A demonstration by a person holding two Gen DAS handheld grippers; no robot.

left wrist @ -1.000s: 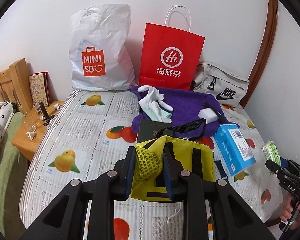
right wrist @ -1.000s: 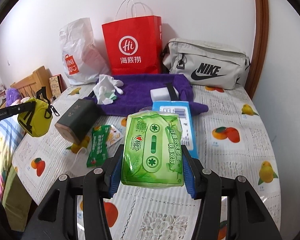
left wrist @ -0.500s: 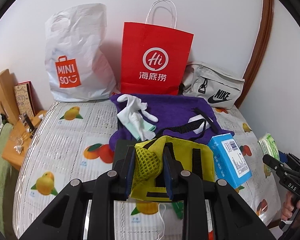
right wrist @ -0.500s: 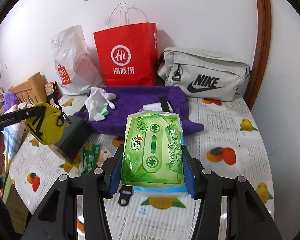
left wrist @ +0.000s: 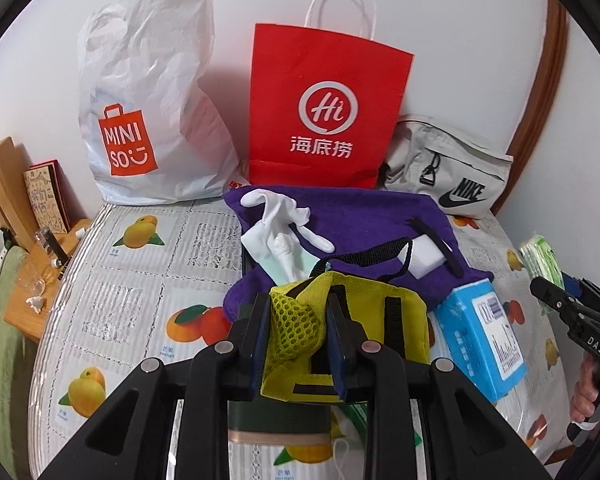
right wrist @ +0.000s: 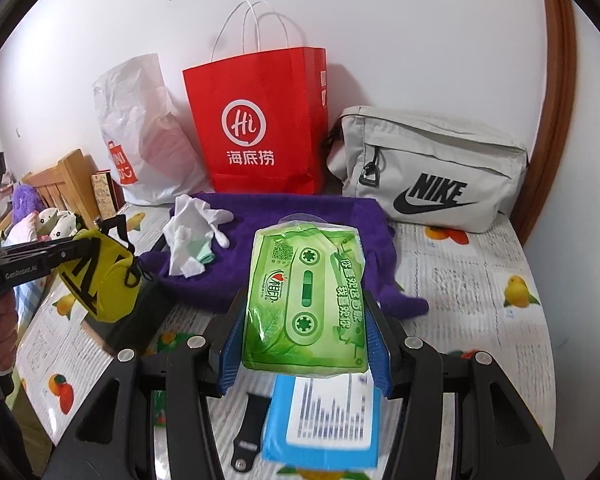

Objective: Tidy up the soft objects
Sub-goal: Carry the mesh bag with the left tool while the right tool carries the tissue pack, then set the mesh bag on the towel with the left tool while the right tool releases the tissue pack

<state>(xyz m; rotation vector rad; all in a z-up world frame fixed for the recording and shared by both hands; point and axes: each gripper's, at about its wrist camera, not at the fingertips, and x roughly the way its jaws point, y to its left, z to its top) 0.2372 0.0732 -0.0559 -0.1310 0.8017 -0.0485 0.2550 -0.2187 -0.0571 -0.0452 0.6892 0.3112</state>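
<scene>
Left gripper [left wrist: 296,340] is squeezing the mesh side of the yellow pouch [left wrist: 364,320] and holding it up above the bed [left wrist: 140,280]. My right gripper [right wrist: 306,320] is pinching the green wipes pack [right wrist: 306,300] on both long sides and holding it up over the blue box [right wrist: 324,420]. I am carrying both soft things toward the bags by the wall: the white plastic bag [left wrist: 148,112], the red paper bag [left wrist: 324,108] and the grey Nike bag [right wrist: 428,176]. I think each soft thing should go into a bag, but I cannot tell which one. To do this well, I am keeping both squeezes gentle but firm, because the pouch is floppy and the pack is slippery. I should lift high enough to clear the purple towel [right wrist: 284,216] and the white gloves [right wrist: 192,228], and bring one thing over a bag's open top before letting go. The red bag could tip, so I should lower slowly.
</scene>
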